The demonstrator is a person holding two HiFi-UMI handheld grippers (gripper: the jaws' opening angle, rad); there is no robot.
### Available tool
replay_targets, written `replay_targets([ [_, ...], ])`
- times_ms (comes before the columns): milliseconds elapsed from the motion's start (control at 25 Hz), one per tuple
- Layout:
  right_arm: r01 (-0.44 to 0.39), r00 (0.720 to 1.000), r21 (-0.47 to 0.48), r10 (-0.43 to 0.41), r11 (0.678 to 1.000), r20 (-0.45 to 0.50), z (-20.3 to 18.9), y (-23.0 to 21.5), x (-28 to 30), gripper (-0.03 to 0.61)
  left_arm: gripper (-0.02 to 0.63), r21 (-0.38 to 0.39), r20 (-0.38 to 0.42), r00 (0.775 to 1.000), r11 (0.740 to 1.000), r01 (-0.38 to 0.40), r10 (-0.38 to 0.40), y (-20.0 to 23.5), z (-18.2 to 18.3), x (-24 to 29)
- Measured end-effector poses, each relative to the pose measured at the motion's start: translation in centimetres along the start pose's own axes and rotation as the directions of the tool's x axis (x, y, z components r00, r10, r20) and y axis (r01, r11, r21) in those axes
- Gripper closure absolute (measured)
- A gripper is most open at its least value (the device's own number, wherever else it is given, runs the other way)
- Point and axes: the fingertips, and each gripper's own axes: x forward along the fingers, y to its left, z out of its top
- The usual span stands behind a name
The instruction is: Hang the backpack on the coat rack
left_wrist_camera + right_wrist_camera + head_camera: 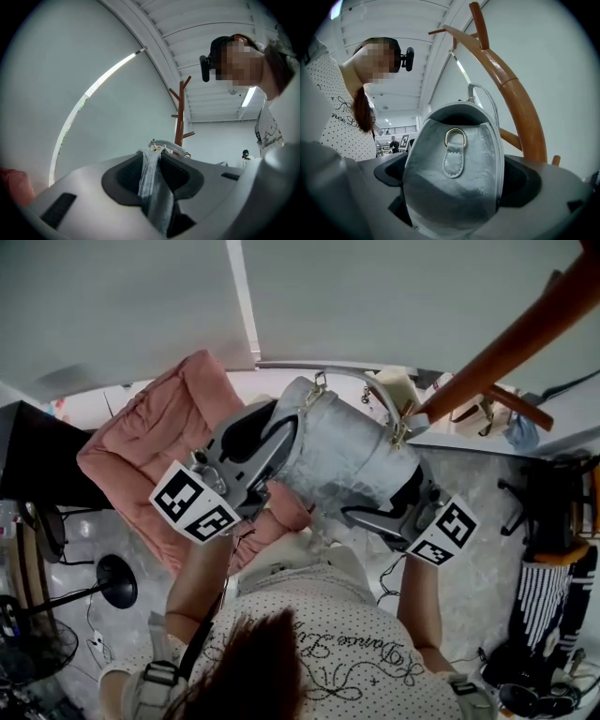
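Observation:
A silver-grey backpack [342, 451] hangs in the air between both grippers, in front of my chest. My left gripper [267, 442] is shut on its left side; in the left gripper view a grey fold of the backpack [151, 187] is pinched between the dark pads. My right gripper [394, 507] is shut on the right side. The backpack body [440, 197] with its gold ring [455, 137] fills the jaws there. The brown wooden coat rack [525, 334] slants across the top right, close behind the bag's top handle [361, 381]. A curved peg of the coat rack [515, 103] rises just beyond the bag.
A pink padded chair [150, 446] stands below the bag at the left, beside a black table [37, 460]. A beige bag [469, 413] hangs lower on the rack. Striped things [544, 587] lie on the floor at the right. A white wall lies ahead.

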Motion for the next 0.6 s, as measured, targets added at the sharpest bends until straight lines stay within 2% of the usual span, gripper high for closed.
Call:
replay_targets([
  [360, 0.083, 0.997, 0.145, -0.082, 0.986, -0.015, -2.1, -3.0, 1.0, -0.006, 0.497, -0.036, -0.114, 0.993, 0.999, -0.036, 0.032, 3.4, -3.0, 2.5],
  [600, 0.135, 0.991, 0.169, -0.131, 0.976, -0.035, -2.1, -3.8, 0.1, -0.006, 0.494, -0.032, -0.146, 0.989, 0.999, -0.033, 0.028, 3.4, -3.8, 4.5],
])
